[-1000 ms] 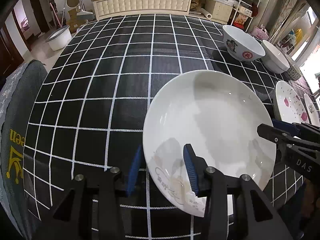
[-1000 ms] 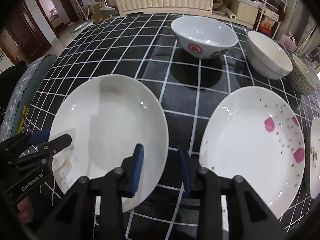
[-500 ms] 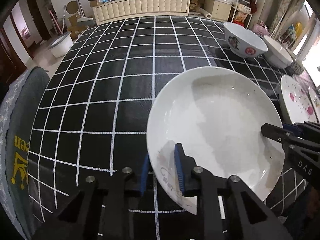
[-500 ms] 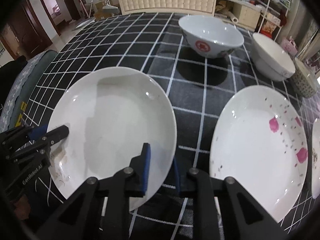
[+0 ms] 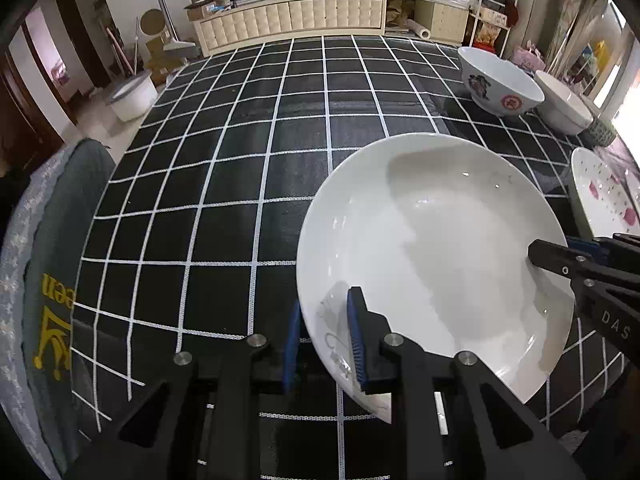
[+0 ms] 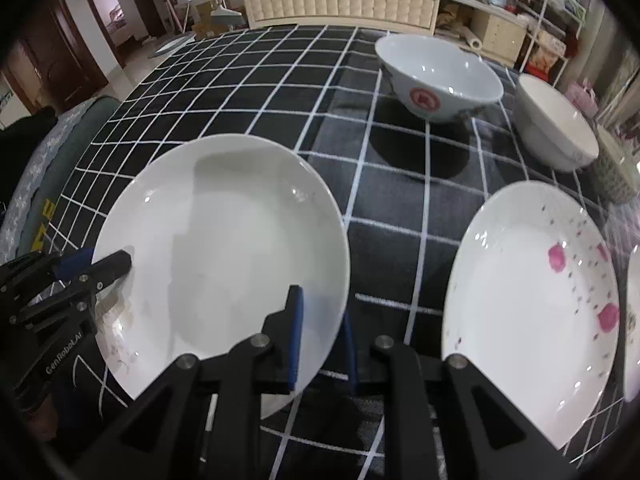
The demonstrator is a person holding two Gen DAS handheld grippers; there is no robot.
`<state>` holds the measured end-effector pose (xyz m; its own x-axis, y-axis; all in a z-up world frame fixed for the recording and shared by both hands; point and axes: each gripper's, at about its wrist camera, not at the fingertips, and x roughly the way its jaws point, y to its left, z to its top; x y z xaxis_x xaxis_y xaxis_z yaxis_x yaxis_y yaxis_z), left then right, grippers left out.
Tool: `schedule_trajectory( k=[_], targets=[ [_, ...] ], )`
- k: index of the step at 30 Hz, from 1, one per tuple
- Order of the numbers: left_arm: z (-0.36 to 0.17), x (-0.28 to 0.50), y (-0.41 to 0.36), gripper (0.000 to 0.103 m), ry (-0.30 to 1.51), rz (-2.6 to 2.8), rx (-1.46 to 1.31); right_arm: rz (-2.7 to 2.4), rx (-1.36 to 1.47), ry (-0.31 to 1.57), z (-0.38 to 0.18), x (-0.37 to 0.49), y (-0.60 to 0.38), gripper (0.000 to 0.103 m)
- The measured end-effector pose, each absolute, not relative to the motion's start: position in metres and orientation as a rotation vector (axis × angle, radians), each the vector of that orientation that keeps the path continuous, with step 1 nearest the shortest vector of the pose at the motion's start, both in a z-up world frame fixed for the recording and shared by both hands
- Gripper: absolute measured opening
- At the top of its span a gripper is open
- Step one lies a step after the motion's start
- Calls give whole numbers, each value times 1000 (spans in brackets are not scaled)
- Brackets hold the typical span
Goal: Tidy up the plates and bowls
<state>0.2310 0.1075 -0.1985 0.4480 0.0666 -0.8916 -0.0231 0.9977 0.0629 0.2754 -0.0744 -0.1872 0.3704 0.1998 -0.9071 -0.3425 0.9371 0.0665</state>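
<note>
A plain white plate (image 5: 432, 248) (image 6: 224, 248) lies on the black checked tablecloth (image 5: 240, 160). My left gripper (image 5: 325, 312) is shut on its near left rim, one blue pad above and one below. My right gripper (image 6: 322, 312) is shut on the opposite rim in the same way. Each gripper shows in the other's view: the right gripper (image 5: 560, 252) at the plate's right edge, the left gripper (image 6: 108, 262) at its left edge. A plate with pink flowers (image 6: 532, 304) lies just to the right. Whether the white plate is off the cloth I cannot tell.
Behind the plates stand a bowl with a red emblem (image 6: 436, 76), a plain white bowl (image 6: 556, 128) and a small patterned bowl (image 6: 616, 172). Another plate's edge (image 6: 634, 320) shows at the far right. A grey cushioned chair (image 5: 52, 240) borders the table's left side.
Both pairs of jaws have narrowed from standing apart around the white plate's rim to pinching it. The plate has barely shifted.
</note>
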Motion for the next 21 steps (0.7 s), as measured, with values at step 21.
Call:
schedule_trajectory(
  k=[21],
  targets=[
    [-119, 200, 54, 40, 962, -11, 29, 308, -47, 1033, -128, 245, -150, 38]
  ],
)
